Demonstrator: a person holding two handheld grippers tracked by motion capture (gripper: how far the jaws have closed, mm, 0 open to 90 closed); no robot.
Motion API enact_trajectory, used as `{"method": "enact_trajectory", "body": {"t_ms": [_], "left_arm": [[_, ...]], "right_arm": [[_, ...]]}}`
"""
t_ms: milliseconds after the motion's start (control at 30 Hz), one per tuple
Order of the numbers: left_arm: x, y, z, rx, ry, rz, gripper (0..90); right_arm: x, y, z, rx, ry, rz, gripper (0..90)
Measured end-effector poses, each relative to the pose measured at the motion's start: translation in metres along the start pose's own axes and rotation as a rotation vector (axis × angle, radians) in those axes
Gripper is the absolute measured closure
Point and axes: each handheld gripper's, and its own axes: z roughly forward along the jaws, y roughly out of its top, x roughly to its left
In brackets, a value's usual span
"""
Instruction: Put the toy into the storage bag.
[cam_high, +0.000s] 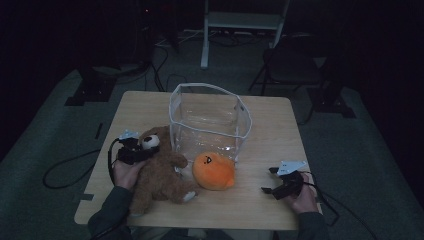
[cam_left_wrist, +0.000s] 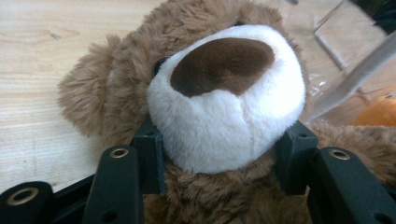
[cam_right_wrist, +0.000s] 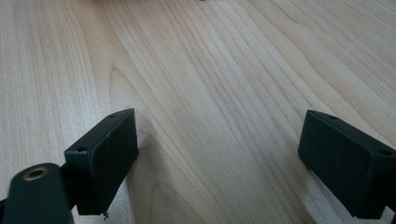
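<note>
Fingers of the left gripper (cam_left_wrist: 224, 163) hold the teddy bear (cam_left_wrist: 224, 107) by its muzzle; squeeze firmly before lifting toward the clear bag (cam_high: 210, 117).

Teddy bear (cam_left_wrist: 224, 107) body cut off btm.

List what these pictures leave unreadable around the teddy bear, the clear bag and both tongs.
- Teddy bear: left gripper view, its eyes hide behind the muzzle and its legs are cut off by the bottom edge.
- Left tongs: high view, tips sunk in the fur.
- Clear bag: high view, too dim to tell whether anything lies inside.
- Orange plush: left gripper view, cut off by the right edge.
- Right tongs: right gripper view, the right-hand tip runs off the frame.
</note>
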Motion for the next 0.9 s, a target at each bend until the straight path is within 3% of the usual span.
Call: {"method": "enact_trajectory", "body": {"t_ms": [133, 333, 467, 900], "left_arm": [[0.003, 0.002, -0.016, -0.071, -0.011, 0.028, 48.8], [-0.001, 0.008, -0.04, -0.185, 0.003, 0.16, 48.6], [-0.003, 0.011, -0.049, -0.235, 0.021, 0.211, 48.6], [0.002, 0.016, -0.067, -0.338, 0.02, 0.24, 48.4]], "right_arm": [[0.0, 0.0, 0.0, 0.0, 0.0, 0.0, 11.4], [0.0, 0.0, 0.0, 0.0, 0.0, 0.0, 11.4], [0.0, 0.0, 0.0, 0.0, 0.0, -0.001, 11.4], [0.0, 0.0, 0.0, -0.001, -0.002, 0.0, 11.4]]}}
